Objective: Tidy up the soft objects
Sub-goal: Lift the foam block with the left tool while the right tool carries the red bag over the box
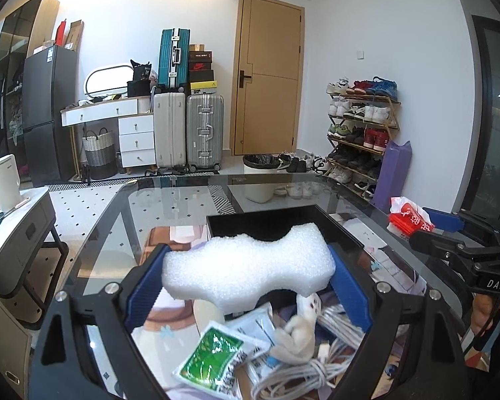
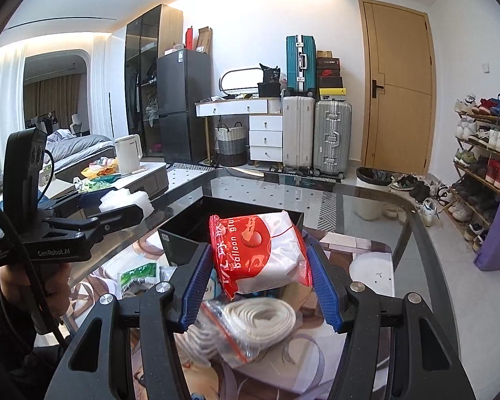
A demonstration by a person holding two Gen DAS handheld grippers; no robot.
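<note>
A white foam block point(image 1: 248, 263) sits clamped between the blue pads of the left gripper point(image 1: 250, 266), lifted off the glass table point(image 1: 116, 233), with the open black box point(image 1: 283, 223) just beyond it at twelve o'clock. The right gripper point(image 2: 255, 263) grasps a red-and-white plastic packet point(image 2: 260, 253) printed "balloon glue", also held up, with the same black box point(image 2: 196, 226) at about eleven o'clock from it. Both soft things appear to be in mid-carry toward the box, so the step in hand looks like transport before the drop.

Below the left gripper, at six o'clock, lie a green sachet point(image 1: 210, 356), a small plush figure point(image 1: 296, 336) and a coiled white cable point(image 1: 300, 376); under the right gripper lies a bagged white roll point(image 2: 260, 326).

The next move likely calls for bringing each load over the box's open top and loosening the jaws one at a time, so the two grippers do not crowd each other.
</note>
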